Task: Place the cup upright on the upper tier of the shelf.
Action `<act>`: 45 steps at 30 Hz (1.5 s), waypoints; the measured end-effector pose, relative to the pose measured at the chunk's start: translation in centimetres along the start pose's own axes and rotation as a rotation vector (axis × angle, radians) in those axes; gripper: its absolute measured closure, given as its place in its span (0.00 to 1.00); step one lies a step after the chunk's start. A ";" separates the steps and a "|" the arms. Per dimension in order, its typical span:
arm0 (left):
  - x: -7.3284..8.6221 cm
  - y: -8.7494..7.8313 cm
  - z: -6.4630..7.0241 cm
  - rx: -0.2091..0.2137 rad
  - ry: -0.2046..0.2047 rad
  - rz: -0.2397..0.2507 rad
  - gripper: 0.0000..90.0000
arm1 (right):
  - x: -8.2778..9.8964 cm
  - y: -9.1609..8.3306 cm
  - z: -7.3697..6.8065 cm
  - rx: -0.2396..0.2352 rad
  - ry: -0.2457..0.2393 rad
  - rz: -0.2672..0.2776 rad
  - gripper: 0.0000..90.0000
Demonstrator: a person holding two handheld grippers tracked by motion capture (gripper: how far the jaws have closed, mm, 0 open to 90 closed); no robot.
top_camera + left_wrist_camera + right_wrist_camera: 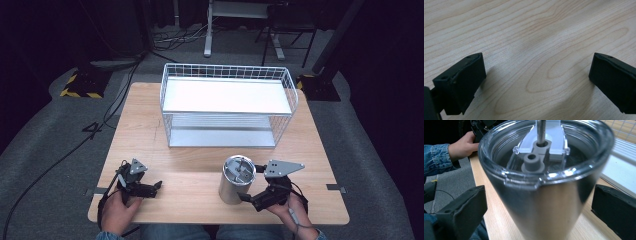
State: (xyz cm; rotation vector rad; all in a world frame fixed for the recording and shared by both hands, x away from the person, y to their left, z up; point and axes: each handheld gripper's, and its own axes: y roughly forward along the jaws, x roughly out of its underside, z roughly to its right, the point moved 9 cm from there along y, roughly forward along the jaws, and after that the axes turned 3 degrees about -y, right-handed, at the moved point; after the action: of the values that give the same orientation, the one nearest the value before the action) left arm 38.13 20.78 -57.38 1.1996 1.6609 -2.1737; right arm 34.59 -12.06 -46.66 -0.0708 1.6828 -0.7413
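Observation:
A steel tumbler (234,187) with a clear lid (239,169) stands upright near the table's front edge, right of centre. My right gripper (251,184) is open, one jaw on each side of the tumbler's body. In the right gripper view the tumbler (544,202) stands between the two black jaws of the right gripper (540,191), with a thin gap at each side. A slider and a grey plug sit on the clear lid (541,152). My left gripper (155,189) rests open at the front left, over bare wood. The left gripper (538,58) has nothing between its jaws.
A white wire rack (227,113) with two shelves stands at the middle back of the wooden table (200,160). Its corner (624,135) lies just beyond the tumbler. The other hand in a denim sleeve (461,147) holds the left gripper at the table's edge.

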 end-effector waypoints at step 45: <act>0.0 0.0 0.0 0.000 0.000 0.000 0.01 | -0.6 3.2 0.4 0.057 -0.022 0.036 0.04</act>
State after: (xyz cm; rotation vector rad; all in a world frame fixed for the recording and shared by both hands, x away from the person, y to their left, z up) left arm 38.13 20.78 -57.38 1.1995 1.6611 -2.1737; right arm 36.24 -9.40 -47.77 -0.0092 1.6369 -0.7583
